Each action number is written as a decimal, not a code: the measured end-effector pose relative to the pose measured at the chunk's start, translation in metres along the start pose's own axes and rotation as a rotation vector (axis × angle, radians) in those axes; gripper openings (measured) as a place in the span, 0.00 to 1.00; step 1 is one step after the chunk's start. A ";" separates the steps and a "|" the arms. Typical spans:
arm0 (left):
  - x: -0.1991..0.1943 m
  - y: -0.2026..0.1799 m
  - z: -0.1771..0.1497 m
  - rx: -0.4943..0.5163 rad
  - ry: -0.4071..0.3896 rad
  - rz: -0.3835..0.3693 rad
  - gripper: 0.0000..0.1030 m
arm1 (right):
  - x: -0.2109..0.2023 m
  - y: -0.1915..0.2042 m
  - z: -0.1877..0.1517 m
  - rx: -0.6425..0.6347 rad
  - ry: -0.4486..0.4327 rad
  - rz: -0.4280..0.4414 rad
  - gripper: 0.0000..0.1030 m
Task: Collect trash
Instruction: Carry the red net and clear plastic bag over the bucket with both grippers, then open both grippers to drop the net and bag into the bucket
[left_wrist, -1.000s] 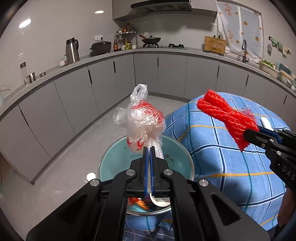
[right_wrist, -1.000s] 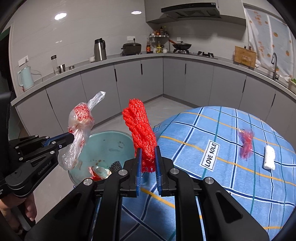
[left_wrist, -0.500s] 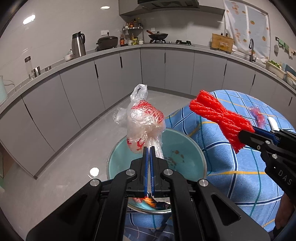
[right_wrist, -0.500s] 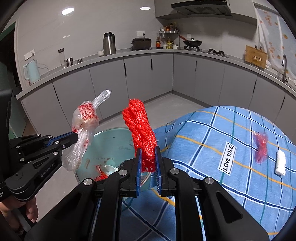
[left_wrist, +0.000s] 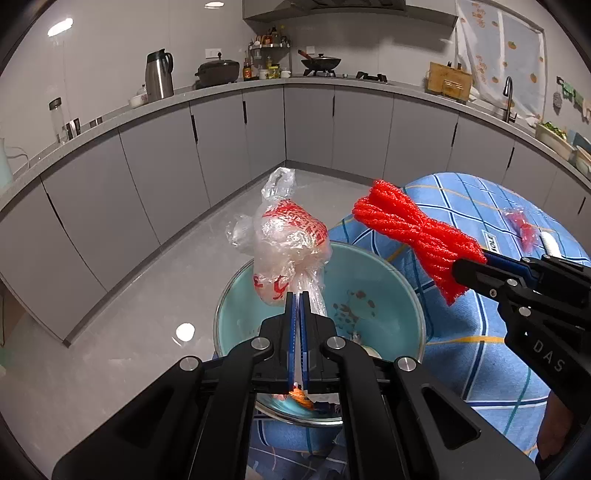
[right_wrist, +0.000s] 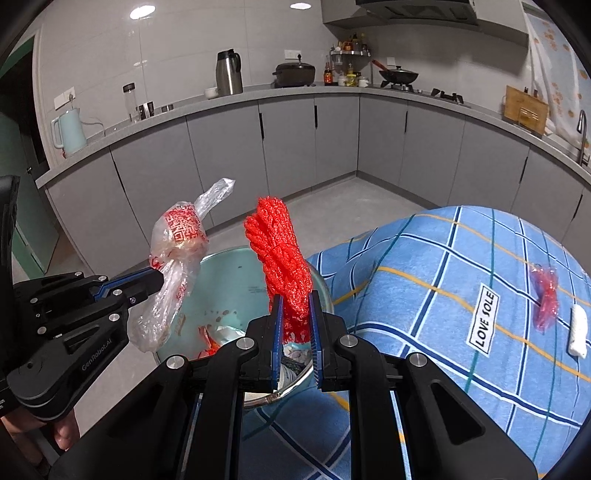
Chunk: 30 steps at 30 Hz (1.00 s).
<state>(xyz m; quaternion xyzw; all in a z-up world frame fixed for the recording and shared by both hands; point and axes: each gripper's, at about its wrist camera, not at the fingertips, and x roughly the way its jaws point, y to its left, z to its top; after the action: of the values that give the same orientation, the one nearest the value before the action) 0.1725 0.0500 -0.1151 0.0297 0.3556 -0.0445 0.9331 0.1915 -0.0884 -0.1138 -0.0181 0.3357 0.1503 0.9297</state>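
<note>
Item: left gripper (left_wrist: 296, 295), low centre of the left wrist view, clamping tight on the twisted neck of a clear plastic bag (left_wrist: 286, 251) with red print; the bag is standing up above the jaws, over the teal basin (left_wrist: 406, 295).

Item: right gripper (right_wrist: 294, 299), low centre of the right wrist view, pinching the lower end of a red mesh net bundle (right_wrist: 282, 258); the bundle is rising upright from the jaws, over the basin's near-right rim.

Item: teal basin, centre of both views, already holding scraps, sitting at the edge of the blue checked cloth (right_wrist: 443, 277).

Risks, as judged:
- The net bundle is hanging close to the rim; released here, it may be catching the edge and sliding onto the cloth or the floor (left_wrist: 129, 295).
- The bag is light and puffed; it may be drifting or clinging to the pads on release.
- Both grippers are converging over one opening, so they may be knocking together or tipping the basin.

Room: open floor at left of the basin; cloth surface at right, where a red wrapper (right_wrist: 545, 295) and a white roll (right_wrist: 578, 330) are lying, well apart from the basin, not yet collected.
</note>
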 end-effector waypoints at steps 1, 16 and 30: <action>0.002 0.000 0.000 -0.002 0.005 -0.001 0.02 | 0.002 0.000 -0.001 -0.001 0.006 0.001 0.14; 0.020 0.001 -0.010 0.001 0.049 -0.017 0.03 | 0.031 0.003 -0.006 -0.017 0.064 0.006 0.14; 0.019 0.006 -0.012 -0.006 0.044 -0.007 0.06 | 0.041 0.004 -0.008 -0.028 0.081 0.021 0.17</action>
<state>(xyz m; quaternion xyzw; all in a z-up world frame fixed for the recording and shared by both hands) 0.1797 0.0553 -0.1367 0.0266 0.3762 -0.0458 0.9250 0.2148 -0.0745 -0.1453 -0.0336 0.3711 0.1639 0.9134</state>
